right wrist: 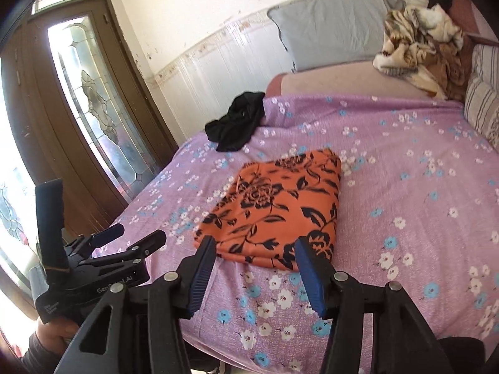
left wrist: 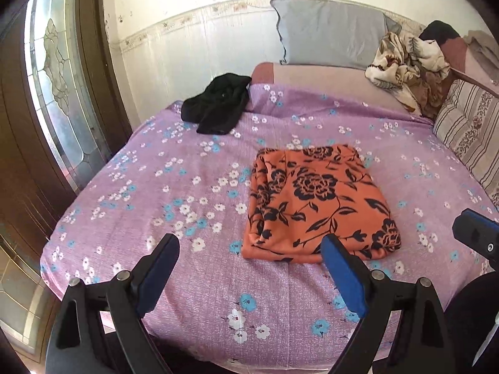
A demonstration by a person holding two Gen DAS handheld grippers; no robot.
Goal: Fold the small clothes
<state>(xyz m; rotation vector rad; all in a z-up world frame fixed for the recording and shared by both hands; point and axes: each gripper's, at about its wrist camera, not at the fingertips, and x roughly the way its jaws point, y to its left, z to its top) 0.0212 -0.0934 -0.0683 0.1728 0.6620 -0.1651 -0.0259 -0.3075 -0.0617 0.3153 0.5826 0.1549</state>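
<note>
Orange floral garment (left wrist: pixel 318 202) folded flat mid-bed, long axis running away from grippers. Black garment (left wrist: pixel 218 106) unfolded, beyond orange garment toward door, likely next. Left gripper (left wrist: pixel 249 268) wide, empty, nearer. Right gripper (right wrist: pixel 254 268) part-open, empty.

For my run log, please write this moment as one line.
orange floral garment: folded on purple bedsheet | black garment: unfolded, far edge | left gripper: open, empty | right gripper: open, empty

Folded orange floral garment (right wrist: pixel 274 208) on the purple bedspread (right wrist: pixel 405 162).
Right gripper (right wrist: pixel 254 249) open and empty at six o'clock; black garment (right wrist: pixel 237 121) crumpled at eleven.
</note>
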